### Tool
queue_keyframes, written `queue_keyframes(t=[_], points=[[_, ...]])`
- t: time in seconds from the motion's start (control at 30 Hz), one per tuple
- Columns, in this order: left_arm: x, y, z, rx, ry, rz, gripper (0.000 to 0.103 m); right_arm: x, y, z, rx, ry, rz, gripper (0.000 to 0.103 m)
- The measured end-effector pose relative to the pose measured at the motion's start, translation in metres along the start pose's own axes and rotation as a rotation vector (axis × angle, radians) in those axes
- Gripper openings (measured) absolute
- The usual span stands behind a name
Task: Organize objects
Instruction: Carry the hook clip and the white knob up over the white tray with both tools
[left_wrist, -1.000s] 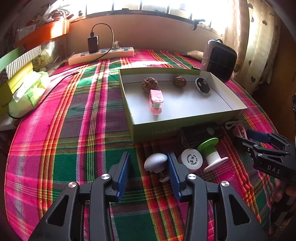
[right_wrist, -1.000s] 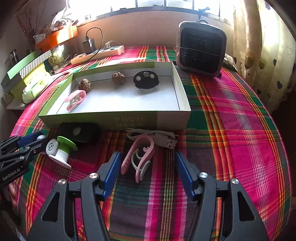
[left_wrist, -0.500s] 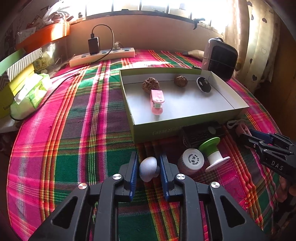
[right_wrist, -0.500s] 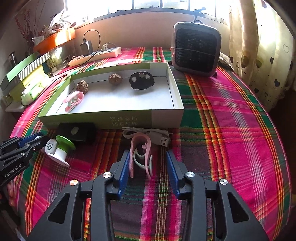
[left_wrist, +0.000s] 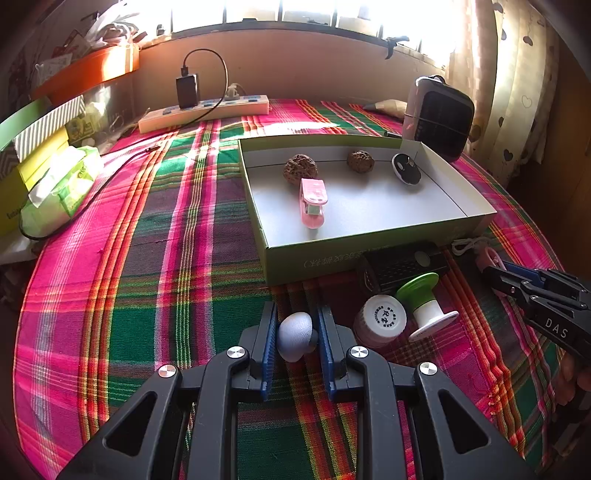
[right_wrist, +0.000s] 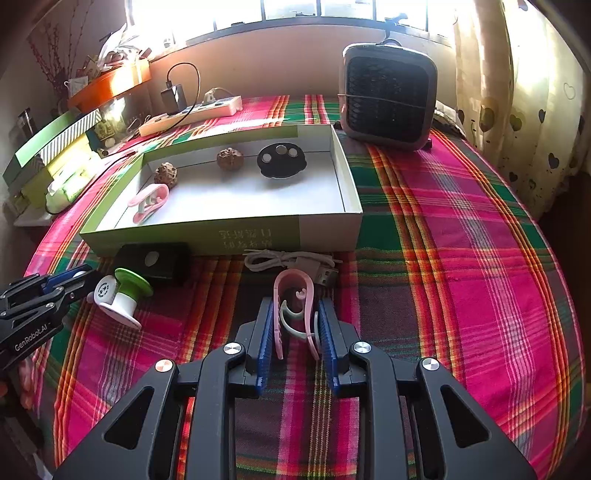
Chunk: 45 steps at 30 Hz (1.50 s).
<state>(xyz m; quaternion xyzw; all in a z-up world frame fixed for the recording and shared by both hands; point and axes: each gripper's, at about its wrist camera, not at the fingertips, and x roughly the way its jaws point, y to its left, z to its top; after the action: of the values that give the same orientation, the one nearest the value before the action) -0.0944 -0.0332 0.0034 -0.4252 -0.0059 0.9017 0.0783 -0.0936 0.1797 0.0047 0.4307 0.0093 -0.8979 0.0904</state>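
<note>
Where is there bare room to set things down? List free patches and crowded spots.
Free: the box floor's near right half, between boxed clip and black disc; the cloth left of the box toward the tissue pack; the cloth right of it, before the heater. Crowded: the strip before the box, with black case, spool, jar.

A woven plaid cloth (left_wrist: 147, 258) covers the tabletop, matt and slightly ribbed. The shallow box (left_wrist: 369, 254) looks like smooth cardboard, grey and faintly sheened inside. In it lie two rough, wrinkled walnuts (left_wrist: 299, 170) and a glossy pink plastic clip (left_wrist: 313, 201). The left gripper (left_wrist: 294, 334) is matt black plastic with ribbed blue pads (left_wrist: 269, 339) and shiny metal screws.
</note>
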Motion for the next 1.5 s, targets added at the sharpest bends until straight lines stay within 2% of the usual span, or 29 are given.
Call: queue_keyframes(t=[0.5, 0.8, 1.13, 1.5], points=[[0.000, 0.000, 0.000, 0.000, 0.002, -0.002, 0.019, -0.002, 0.000, -0.001, 0.006, 0.001, 0.019, 0.025], [-0.012, -0.002, 0.003, 0.007, -0.020, -0.008, 0.019, -0.011, 0.003, 0.001, -0.002, -0.028, 0.050, 0.025], [-0.027, -0.009, 0.029, 0.031, -0.064, -0.032, 0.019, -0.027, 0.007, 0.023, -0.040, -0.083, 0.073, 0.025], [-0.010, -0.021, 0.064, 0.061, -0.055, -0.069, 0.019, -0.013, 0.013, 0.060, -0.093, -0.082, 0.102, 0.025]])
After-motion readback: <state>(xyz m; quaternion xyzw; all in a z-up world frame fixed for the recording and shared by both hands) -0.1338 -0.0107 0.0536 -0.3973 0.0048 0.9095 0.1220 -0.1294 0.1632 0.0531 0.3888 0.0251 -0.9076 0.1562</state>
